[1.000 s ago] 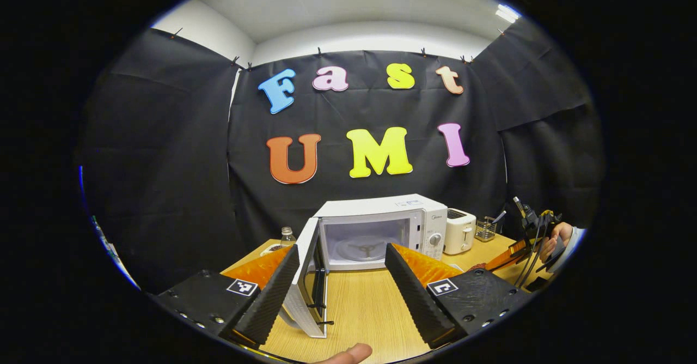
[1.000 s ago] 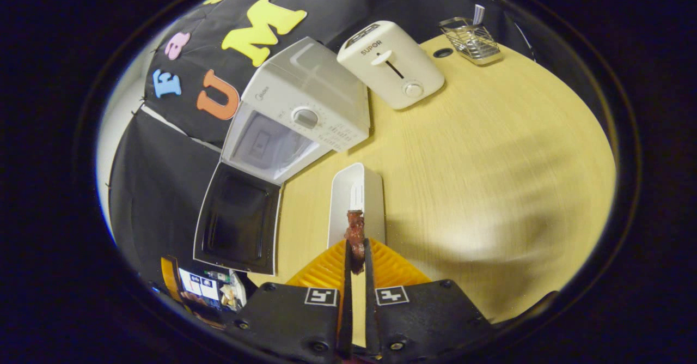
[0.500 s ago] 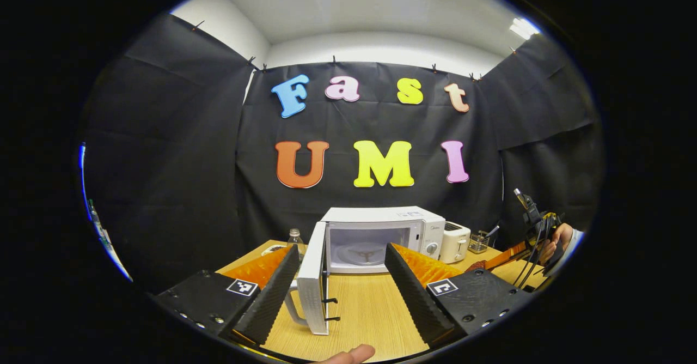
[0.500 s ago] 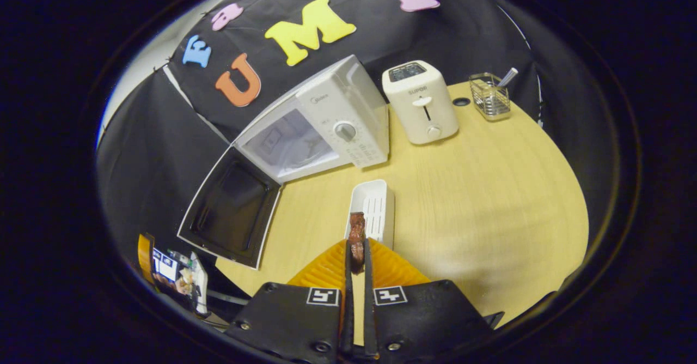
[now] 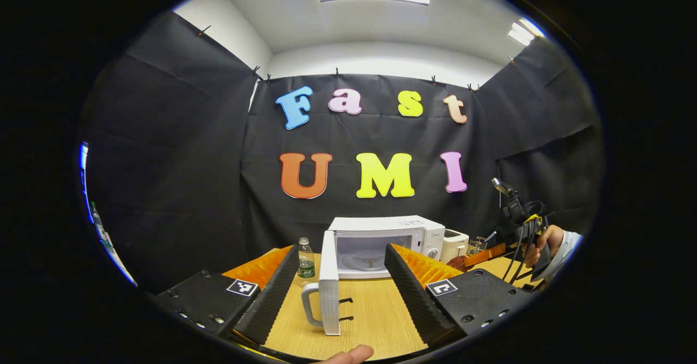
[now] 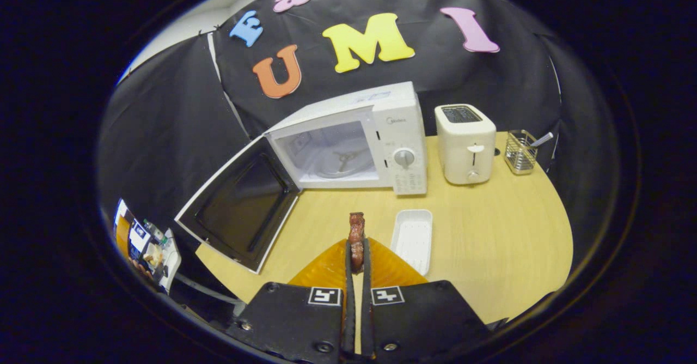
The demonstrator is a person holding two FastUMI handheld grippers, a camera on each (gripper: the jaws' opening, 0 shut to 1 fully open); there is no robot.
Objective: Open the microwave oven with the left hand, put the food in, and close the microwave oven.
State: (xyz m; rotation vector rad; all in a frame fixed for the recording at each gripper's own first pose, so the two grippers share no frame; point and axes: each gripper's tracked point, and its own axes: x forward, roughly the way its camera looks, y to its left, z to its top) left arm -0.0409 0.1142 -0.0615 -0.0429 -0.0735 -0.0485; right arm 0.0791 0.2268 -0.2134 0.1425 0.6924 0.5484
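Observation:
The white microwave (image 5: 387, 237) (image 6: 375, 138) stands at the back of the wooden table with its door (image 5: 329, 285) (image 6: 239, 203) swung wide open and its cavity bare. My left gripper (image 5: 340, 277) is open, held back from the door with nothing between its fingers. A brown piece of food (image 6: 356, 238) sticks up from my right gripper (image 6: 356, 249), which is shut on it above the table in front of the microwave. In the left gripper view the right gripper (image 5: 479, 256) and the hand (image 5: 542, 244) holding it appear at the far right.
A white toaster (image 6: 465, 143) and a wire utensil holder (image 6: 520, 151) stand right of the microwave. A white tray (image 6: 412, 238) lies on the table (image 6: 490, 244) just right of the food. A water bottle (image 5: 306, 260) stands left of the door.
The left gripper has drawn back and away from the opened door. The right gripper has lifted the food off the white tray and turned toward the microwave's opening.

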